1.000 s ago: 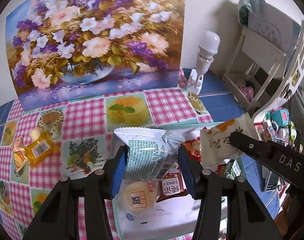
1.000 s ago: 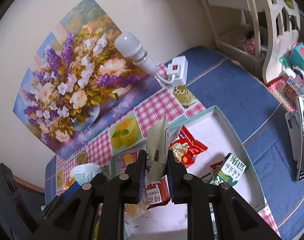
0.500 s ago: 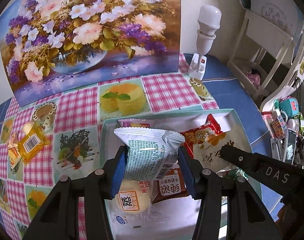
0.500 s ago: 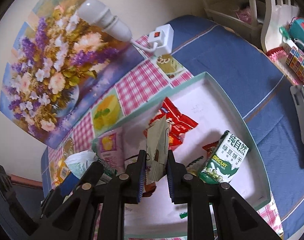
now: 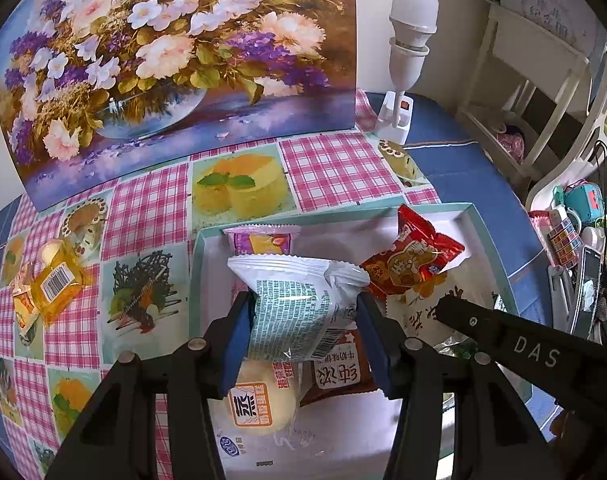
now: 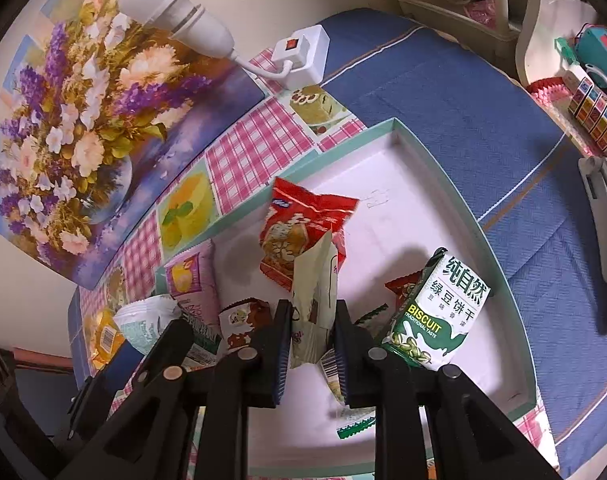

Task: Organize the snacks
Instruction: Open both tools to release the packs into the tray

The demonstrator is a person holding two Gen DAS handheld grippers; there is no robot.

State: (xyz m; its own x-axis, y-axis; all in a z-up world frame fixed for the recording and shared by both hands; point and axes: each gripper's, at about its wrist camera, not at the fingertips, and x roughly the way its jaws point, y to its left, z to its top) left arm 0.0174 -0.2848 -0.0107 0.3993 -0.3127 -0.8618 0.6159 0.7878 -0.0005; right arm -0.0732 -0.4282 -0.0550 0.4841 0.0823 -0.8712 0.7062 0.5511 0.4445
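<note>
Both grippers are lowered compared with a second ago, so that the tray and its snacks are seen closer and fuller in each view. From the left wrist, the left gripper (image 5: 303, 334) is seen clamped on a white packet with green print (image 5: 293, 304), which is held upright between the blue pads above the tray (image 5: 489, 236). Beneath it a pale round bun in clear wrap (image 5: 259, 400) and a brown packet (image 5: 339, 372) are seen lying on the tray floor, with a purple packet (image 5: 261, 240) against the far wall and a red packet (image 5: 413, 260) to the right. The right gripper's black arm is seen crossing the lower right corner, above a cream packet (image 5: 419, 312). Well apart from the tray, an orange wrapped snack (image 5: 55, 280) is left on the checked cloth (image 5: 335, 168) at the left. From the right wrist, the right gripper (image 6: 313, 332) is seen pinched narrowly on the cream packet (image 6: 315, 280), which is held on edge just above the tray (image 6: 435, 160). A green biscuit packet (image 6: 439, 312) is seen leaning just beside the right finger, the red packet (image 6: 299, 228) behind the cream one, and the purple packet (image 6: 191, 284) at the left. A flower painting (image 6: 83, 120) and a white lamp (image 6: 175, 8) are seen at the back.
</note>
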